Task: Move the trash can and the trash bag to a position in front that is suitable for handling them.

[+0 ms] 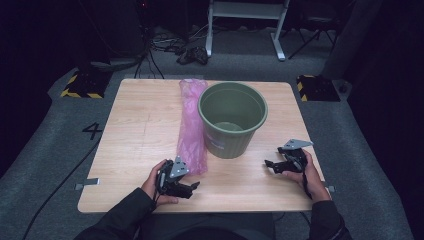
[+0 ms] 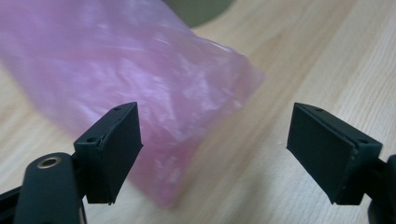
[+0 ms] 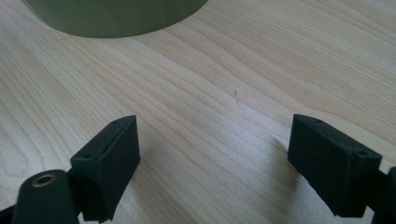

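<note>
Your left gripper [image 1: 192, 186] sits near the tabletop's [image 1: 135, 130] front edge with its jaws spread wide, gripping nothing, right at the near end of the pink plastic bag [image 1: 191, 125]. That bag lies flat, running toward the far edge, touching the green ribbed bin [image 1: 232, 120] at mid-table. Your right gripper [image 1: 270, 165], also spread apart and empty, hovers near the front right corner. A "4" [image 1: 92, 130] is marked on the floor beside the left edge.

lab/studio | grey carpet [image 1: 55, 150] | floor number 4 [image 1: 92, 130] | hazard-striped bases [image 1: 82, 85] | cables [image 1: 172, 45]
</note>
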Tool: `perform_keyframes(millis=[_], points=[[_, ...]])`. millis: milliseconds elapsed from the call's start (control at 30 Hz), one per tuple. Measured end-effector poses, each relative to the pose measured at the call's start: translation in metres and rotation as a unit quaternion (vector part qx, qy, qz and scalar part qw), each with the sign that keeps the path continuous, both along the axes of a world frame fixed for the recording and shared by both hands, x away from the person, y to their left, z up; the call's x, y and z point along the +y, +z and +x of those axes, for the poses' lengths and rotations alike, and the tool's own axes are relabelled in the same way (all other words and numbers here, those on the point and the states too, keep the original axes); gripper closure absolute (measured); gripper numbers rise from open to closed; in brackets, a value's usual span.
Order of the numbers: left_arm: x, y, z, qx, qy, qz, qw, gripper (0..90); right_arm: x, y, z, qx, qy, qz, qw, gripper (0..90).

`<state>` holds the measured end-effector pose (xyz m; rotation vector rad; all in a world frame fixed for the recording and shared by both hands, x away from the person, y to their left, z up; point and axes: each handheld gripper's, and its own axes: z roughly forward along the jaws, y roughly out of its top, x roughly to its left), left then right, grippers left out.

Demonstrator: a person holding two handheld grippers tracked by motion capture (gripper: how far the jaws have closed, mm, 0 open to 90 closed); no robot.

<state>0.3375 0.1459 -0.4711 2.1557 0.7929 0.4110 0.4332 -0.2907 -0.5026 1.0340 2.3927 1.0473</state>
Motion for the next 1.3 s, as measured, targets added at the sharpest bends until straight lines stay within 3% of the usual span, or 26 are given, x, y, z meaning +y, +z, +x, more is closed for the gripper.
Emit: perform_keyframes(millis=[67, 200, 433, 533, 633, 700, 800, 867, 967, 1100, 1300], points=[[0.009, 0.006, 0.0, 0.0, 0.008, -0.012, 0.9999, 17.6, 0.0, 0.0, 0.0, 0.0, 0.0, 0.0, 1.0, 16.2], [0.023, 0.018, -0.007, -0.017, 0.01, -0.024, 0.9995, 17.5, 0.0, 0.0, 0.0, 0.0, 0.0, 0.0, 1.0, 16.2], [0.047, 0.027, -0.008, -0.022, -0.021, -0.049, 0.9983, 17.2, 0.0, 0.0, 0.0, 0.0, 0.0, 0.0, 1.0, 16.2], [0.055, 0.027, 0.0, -0.026, 0.001, -0.041, 0.9988, 17.1, 0.0, 0.0, 0.0, 0.0, 0.0, 0.0, 1.0, 16.2], [0.065, 0.028, 0.014, -0.027, 0.019, -0.052, 0.9981, 17.7, 0.0, 0.0, 0.0, 0.0, 0.0, 0.0, 1.0, 16.2], [0.069, 0.026, 0.025, -0.032, 0.034, -0.041, 0.998, 18.3, 0.0, 0.0, 0.0, 0.0, 0.0, 0.0, 1.0, 16.2], [0.071, 0.02, 0.042, -0.027, 0.041, -0.038, 0.9981, 20.2, 0.0, 0.0, 0.0, 0.0, 0.0, 0.0, 1.0, 16.2], [0.072, 0.013, 0.053, -0.013, 0.023, -0.046, 0.9986, 30.3, 0.0, 0.0, 0.0, 0.0, 0.0, 0.0, 1.0, 16.2], [0.068, 0.002, 0.065, 0.023, -0.02, -0.054, 0.9981, 35.9, 0.0, 0.0, 0.0, 0.0, 0.0, 0.0, 1.0, 16.2], [0.055, -0.006, 0.068, 0.038, -0.049, -0.058, 0.9964, 40.4, 0.0, 0.0, 0.0, 0.0, 0.0, 0.0, 1.0, 16.2], [0.023, -0.014, 0.065, 0.05, -0.079, -0.025, 0.9953, 44.2, 0.0, 0.0, 0.0, 0.0, 0.0, 0.0, 1.0, 16.2]])
